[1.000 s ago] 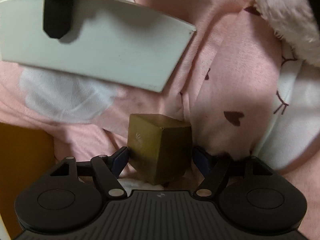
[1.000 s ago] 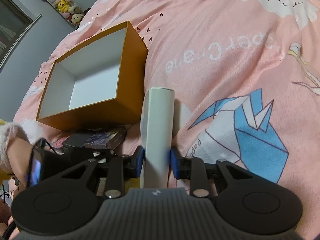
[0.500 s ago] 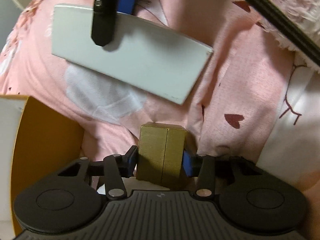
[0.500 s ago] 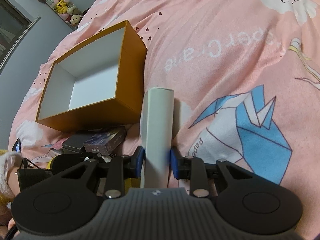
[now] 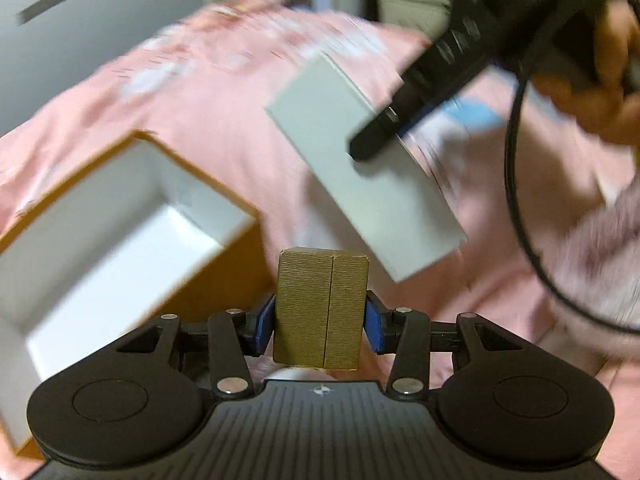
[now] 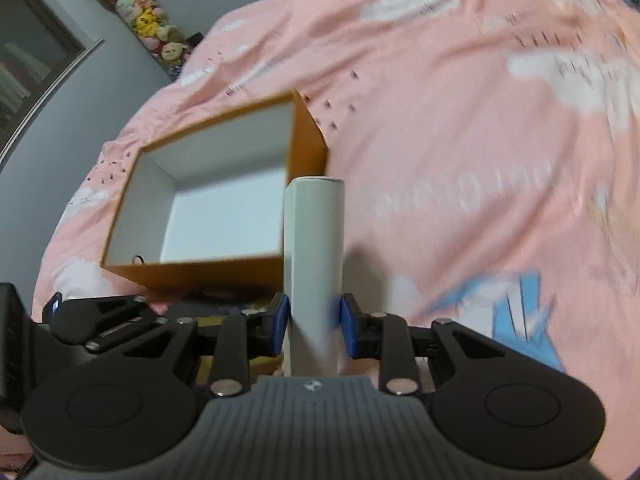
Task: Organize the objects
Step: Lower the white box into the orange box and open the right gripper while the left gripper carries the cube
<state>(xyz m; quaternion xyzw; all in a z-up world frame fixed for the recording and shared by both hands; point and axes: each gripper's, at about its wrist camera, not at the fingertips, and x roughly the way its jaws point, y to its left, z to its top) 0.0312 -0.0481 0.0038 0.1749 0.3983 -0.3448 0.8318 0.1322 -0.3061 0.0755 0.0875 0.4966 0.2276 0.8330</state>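
While the orange box (image 5: 132, 216) is sitting open at the left of the left wrist view, its white inside is showing bare and its orange wall is facing the camera. Just right of that wall, the left gripper (image 5: 320, 322) is clamping its blue pads against the two sides of a small gold box (image 5: 322, 308), which is standing upright between them, raised above the pink bedspread (image 5: 224, 92). Farther right and higher, a flat white box (image 5: 360, 184) is hanging tilted over the bedspread, with the dark finger of the right gripper pressing on its broad face. At the far right a hand (image 5: 600, 64) is gripping that tool, and a black cable (image 5: 516, 184) is looping down beside a fluffy pale sleeve.

Seen from the right wrist, the orange box is lying open at the left on the bedspread, below a row of plush toys (image 6: 148, 20) against the grey wall. Right of it, the right gripper (image 6: 314, 324) is squeezing the white box edge-on between its blue pads. The left tool's dark body is showing at the lower left edge.
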